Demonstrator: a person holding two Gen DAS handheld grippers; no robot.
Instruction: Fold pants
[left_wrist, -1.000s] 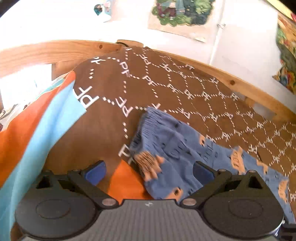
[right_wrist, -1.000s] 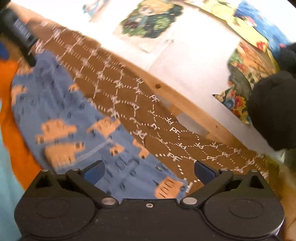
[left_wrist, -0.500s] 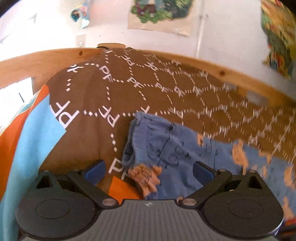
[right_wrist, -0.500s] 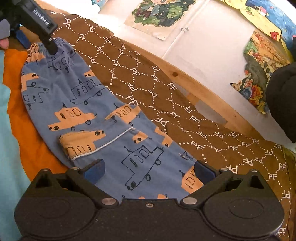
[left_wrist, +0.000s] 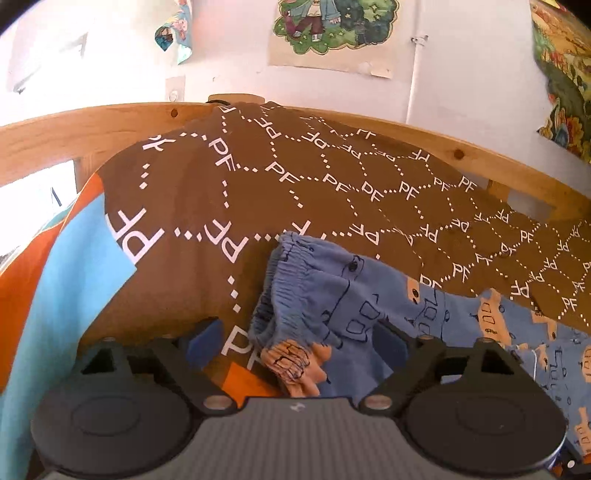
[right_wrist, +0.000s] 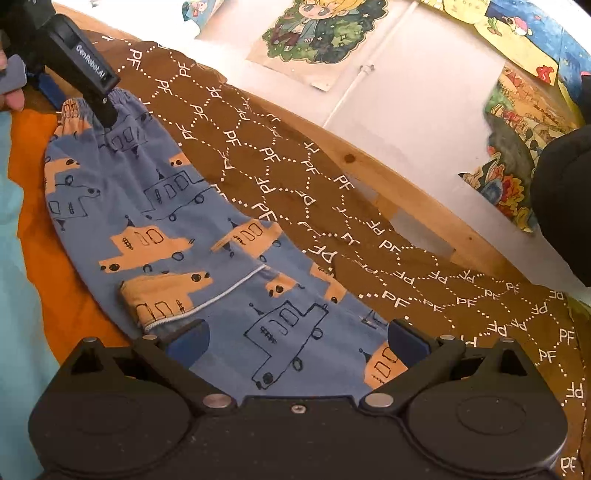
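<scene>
Blue pants (right_wrist: 207, 236) with orange and outlined vehicle prints lie stretched out on a brown "PF" patterned bedspread (right_wrist: 295, 162). In the left wrist view the elastic waistband (left_wrist: 291, 295) bunches between the fingers of my open left gripper (left_wrist: 295, 343). The left gripper also shows in the right wrist view (right_wrist: 85, 74), its tip at the waistband. My right gripper (right_wrist: 295, 341) is open over the leg end of the pants, fingers spread on either side of the cloth.
A wooden bed rail (left_wrist: 74, 136) runs behind the bedspread, with a white wall and posters (left_wrist: 332, 33) beyond. Orange and light blue cloth (left_wrist: 55, 266) lies at the left. A dark object (right_wrist: 565, 199) stands at the right edge.
Both views have steadied from blur. My right gripper has pulled back along the pants toward the leg end; the left gripper has settled at the waistband.
</scene>
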